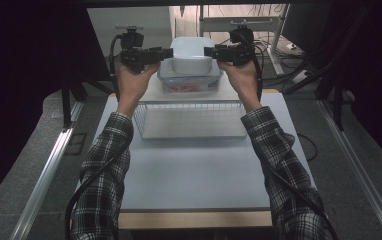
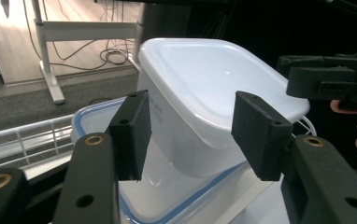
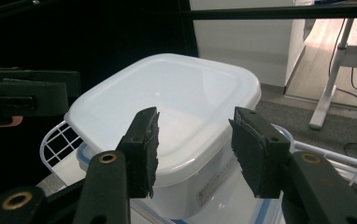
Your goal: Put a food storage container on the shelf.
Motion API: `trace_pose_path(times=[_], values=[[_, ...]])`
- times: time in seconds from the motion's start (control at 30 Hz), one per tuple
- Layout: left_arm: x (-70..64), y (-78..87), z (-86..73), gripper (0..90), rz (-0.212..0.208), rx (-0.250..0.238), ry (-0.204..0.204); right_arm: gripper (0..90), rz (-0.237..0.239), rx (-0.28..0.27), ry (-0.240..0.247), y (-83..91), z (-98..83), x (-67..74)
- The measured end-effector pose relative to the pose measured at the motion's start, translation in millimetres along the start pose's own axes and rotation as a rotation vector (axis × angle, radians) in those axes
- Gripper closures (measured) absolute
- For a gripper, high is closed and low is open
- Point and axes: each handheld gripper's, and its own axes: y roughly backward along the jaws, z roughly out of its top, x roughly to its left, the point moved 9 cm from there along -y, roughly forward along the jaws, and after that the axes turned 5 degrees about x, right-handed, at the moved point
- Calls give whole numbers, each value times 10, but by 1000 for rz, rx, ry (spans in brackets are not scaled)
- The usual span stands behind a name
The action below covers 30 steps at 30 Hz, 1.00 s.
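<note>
— Where's the white tub (image 1: 192, 54)?

— It sits upside down inside a clear container with a blue rim (image 1: 191, 80), at the far end of the table (image 1: 194, 170). Through the clear wall something reddish shows, too blurred to name.

— And the claws?

— The left claw (image 1: 167, 52) points in at the tub from its left, the right claw (image 1: 209, 51) from its right, both held level near the tub's upturned bottom. In the left gripper view the two black pads (image 2: 132, 133) stand apart with the tub's corner between and beyond them, and I see no pad pressing on it. The right gripper view shows the same: pads (image 3: 144, 149) parted, the tub's edge in the gap, nothing squeezed. So both claws are open.

— What's around them?

— A white wire basket (image 1: 191, 120) lies on the table just on the near side of the clear container. The person's forearms in checked sleeves (image 1: 106, 165) come up on either side of it.
</note>
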Motion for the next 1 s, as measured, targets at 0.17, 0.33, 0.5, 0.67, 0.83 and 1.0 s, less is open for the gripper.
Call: trace_pose_path(times=[0.17, 0.33, 0.5, 0.67, 0.83, 1.0], values=[[-67, 107, -7, 467, -23, -19, -36, 568, 18, -21, 16, 102, -2, 89], [-127, 233, -101, 410, -54, -34, -67, 800, 24, -44, 74, 299, -103, 238], [-149, 264, -275, 289, -51, -34, -122, 893, 51, 20, 139, 254, -375, 334], [-157, 237, -416, 277, -67, -9, -124, 893, 55, 52, 129, 94, -488, 301], [-168, 214, -482, 273, -74, 7, -133, 892, 31, 59, 107, 14, -491, 192], [-165, 196, -517, 269, -73, 18, -139, 892, 21, 58, 77, -24, -482, 89]])
